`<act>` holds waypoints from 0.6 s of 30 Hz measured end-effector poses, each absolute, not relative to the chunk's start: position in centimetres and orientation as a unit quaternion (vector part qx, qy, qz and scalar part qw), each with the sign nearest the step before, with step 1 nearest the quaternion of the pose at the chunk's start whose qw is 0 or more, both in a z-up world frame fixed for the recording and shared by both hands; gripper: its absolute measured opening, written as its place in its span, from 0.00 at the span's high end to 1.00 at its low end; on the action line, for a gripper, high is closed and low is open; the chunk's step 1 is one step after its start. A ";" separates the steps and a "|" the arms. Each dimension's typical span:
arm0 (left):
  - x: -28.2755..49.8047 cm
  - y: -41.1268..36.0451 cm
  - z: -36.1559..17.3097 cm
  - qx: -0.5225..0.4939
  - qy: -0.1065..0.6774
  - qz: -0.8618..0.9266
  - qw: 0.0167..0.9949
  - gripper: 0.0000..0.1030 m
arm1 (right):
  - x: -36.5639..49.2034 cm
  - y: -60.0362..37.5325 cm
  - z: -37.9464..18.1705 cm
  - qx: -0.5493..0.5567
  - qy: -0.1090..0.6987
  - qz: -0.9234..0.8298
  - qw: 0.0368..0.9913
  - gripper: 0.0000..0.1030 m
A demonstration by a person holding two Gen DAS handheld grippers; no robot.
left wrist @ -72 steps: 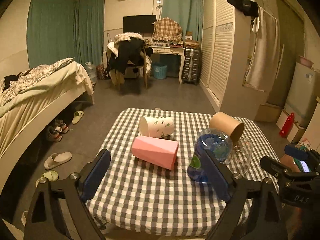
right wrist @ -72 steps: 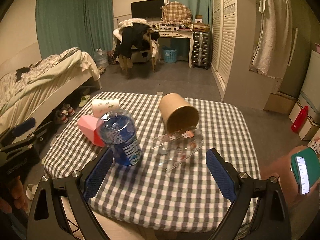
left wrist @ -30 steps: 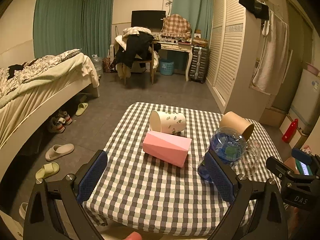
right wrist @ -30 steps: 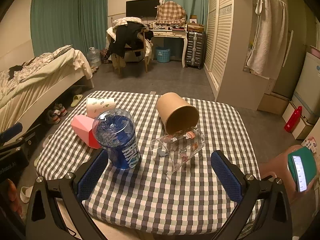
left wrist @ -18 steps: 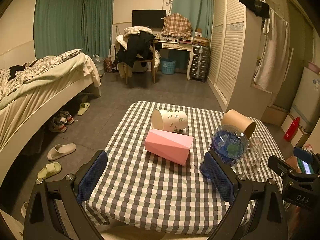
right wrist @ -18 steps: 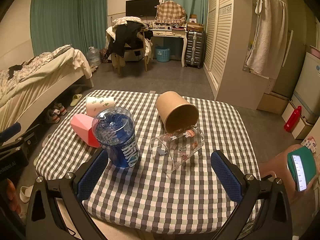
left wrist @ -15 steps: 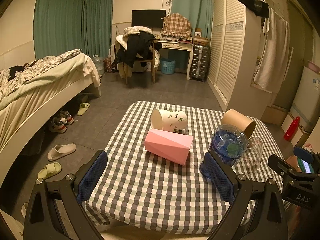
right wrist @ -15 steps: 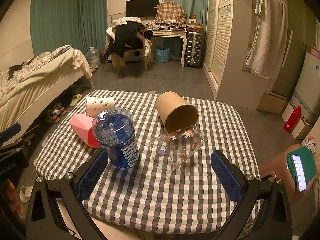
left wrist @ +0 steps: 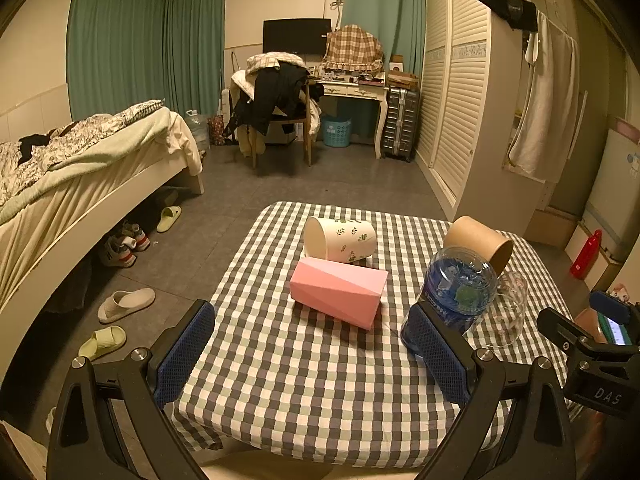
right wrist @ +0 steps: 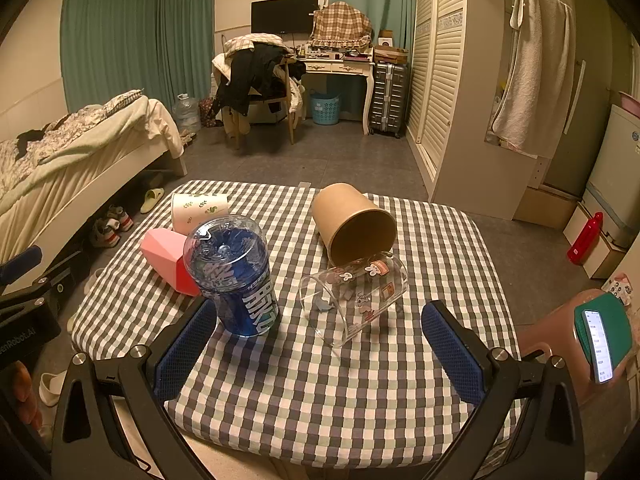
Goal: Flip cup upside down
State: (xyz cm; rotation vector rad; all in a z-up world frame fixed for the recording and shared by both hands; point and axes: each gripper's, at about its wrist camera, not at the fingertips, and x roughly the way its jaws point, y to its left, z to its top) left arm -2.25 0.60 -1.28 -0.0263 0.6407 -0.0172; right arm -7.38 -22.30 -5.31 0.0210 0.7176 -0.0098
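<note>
Several cups are on a checkered table (left wrist: pixel 304 384) (right wrist: pixel 320 396). A blue plastic cup (left wrist: pixel 452 292) (right wrist: pixel 234 276) stands upside down. A pink faceted cup (left wrist: pixel 340 292) (right wrist: pixel 166 258), a white leaf-print cup (left wrist: pixel 342 238) (right wrist: pixel 198 210), a brown paper cup (left wrist: pixel 478 240) (right wrist: pixel 354 226) and a clear glass cup (left wrist: pixel 506 312) (right wrist: pixel 354 296) lie on their sides. My left gripper (left wrist: pixel 316 352) is open and empty at the near edge, facing the pink cup. My right gripper (right wrist: pixel 318 346) is open and empty, just short of the glass cup.
A bed (left wrist: pixel 80 168) with shoes and slippers (left wrist: pixel 124 304) beneath it is on the left. A wardrobe (left wrist: pixel 468 112) stands on the right. A chair piled with clothes (left wrist: pixel 276 100) and a desk (left wrist: pixel 352 88) are far behind. A hand holds a phone (right wrist: pixel 600 344) at right.
Both grippers have pulled back and risen slightly, so the table sits a little farther off. Both stay open and the cups have not moved.
</note>
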 end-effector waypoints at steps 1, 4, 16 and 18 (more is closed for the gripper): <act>-2.2 0.6 -1.3 -0.012 0.316 -0.008 0.949 0.03 | -7.4 -22.3 -5.3 0.010 0.352 -0.005 0.936 0.00; -2.2 0.7 -1.2 -0.011 0.317 -0.008 0.948 0.03 | -7.4 -22.3 -5.3 0.010 0.352 -0.004 0.936 0.00; -2.2 0.9 -1.4 -0.009 0.319 -0.007 0.948 0.03 | -7.1 -22.1 -5.6 0.007 0.357 -0.002 0.934 0.00; -2.2 0.9 -1.4 -0.009 0.319 -0.008 0.948 0.03 | -7.1 -22.0 -5.6 0.005 0.358 -0.002 0.934 0.00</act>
